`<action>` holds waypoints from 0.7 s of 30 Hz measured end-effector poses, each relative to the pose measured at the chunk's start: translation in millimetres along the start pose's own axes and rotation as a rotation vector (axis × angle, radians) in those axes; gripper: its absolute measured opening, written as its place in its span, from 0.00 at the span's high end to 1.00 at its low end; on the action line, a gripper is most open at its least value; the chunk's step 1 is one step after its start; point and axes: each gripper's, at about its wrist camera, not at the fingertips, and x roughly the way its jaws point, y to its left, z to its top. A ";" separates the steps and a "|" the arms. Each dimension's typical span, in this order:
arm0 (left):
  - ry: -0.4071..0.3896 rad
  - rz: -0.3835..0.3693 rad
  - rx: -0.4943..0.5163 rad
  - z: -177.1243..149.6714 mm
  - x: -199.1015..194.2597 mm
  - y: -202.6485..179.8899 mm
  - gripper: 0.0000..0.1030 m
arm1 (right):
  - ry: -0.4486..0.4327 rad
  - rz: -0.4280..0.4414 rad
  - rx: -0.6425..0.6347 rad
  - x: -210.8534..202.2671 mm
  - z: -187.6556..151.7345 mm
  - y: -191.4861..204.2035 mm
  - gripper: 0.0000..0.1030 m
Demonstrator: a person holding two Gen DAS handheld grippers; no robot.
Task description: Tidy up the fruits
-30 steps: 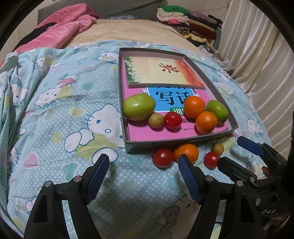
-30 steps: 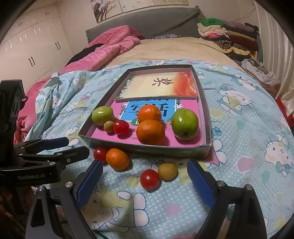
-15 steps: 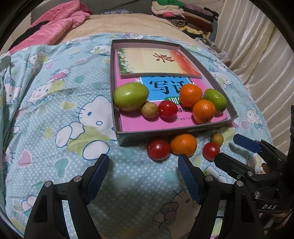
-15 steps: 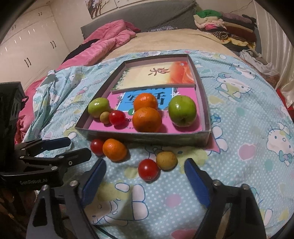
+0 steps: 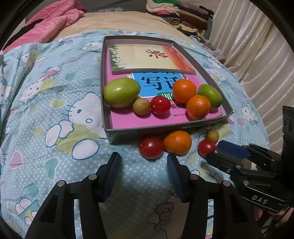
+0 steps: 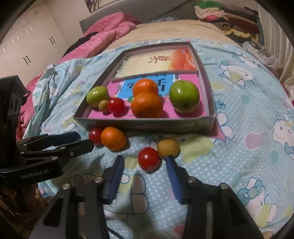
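A shallow grey box (image 5: 227, 104) lies on the bed, on a blue cartoon-print bedspread (image 5: 55, 114), with two books laid flat inside it. On the nearer, pink book (image 5: 128, 122) sit seven fruits: a big green one (image 5: 121, 92) at the left, a small tan fruit (image 5: 141, 106) touching a red tomato (image 5: 160, 104), two oranges (image 5: 184, 90) pressed together, and a second green fruit (image 5: 210, 95) at the right wall. Four more fruits rest on the bedspread just outside the near wall of the box — a tomato (image 5: 151, 147) touching an orange (image 5: 177, 142), and further right another tomato (image 6: 148, 159) beside a small yellowish fruit (image 6: 168, 148). The left tool (image 5: 143, 161) has its fingers apart and holds nothing; it sits low over the bedspread, just short of the left tomato and orange. The right tool (image 6: 145, 163) is also apart (its blue pads either side of the right-hand tomato, near but not clamping it), and its right fingertip (image 6: 170, 160) reaches up to the yellowish fruit — whether it touches, I cannot tell. Far back on the bed are a pink quilt (image 6: 110, 31) and a pile of folded clothes (image 6: 226, 16).
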 end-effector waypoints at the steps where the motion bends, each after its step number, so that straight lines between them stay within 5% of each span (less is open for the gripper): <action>1: 0.002 -0.003 0.002 0.1 0.8 -0.4 0.50 | 0.011 -0.001 0.000 2.3 -0.8 -0.1 0.59; 21: 0.026 -0.029 -0.009 4.5 16.0 1.4 0.62 | 0.057 -0.012 -0.008 22.2 1.4 -2.9 0.70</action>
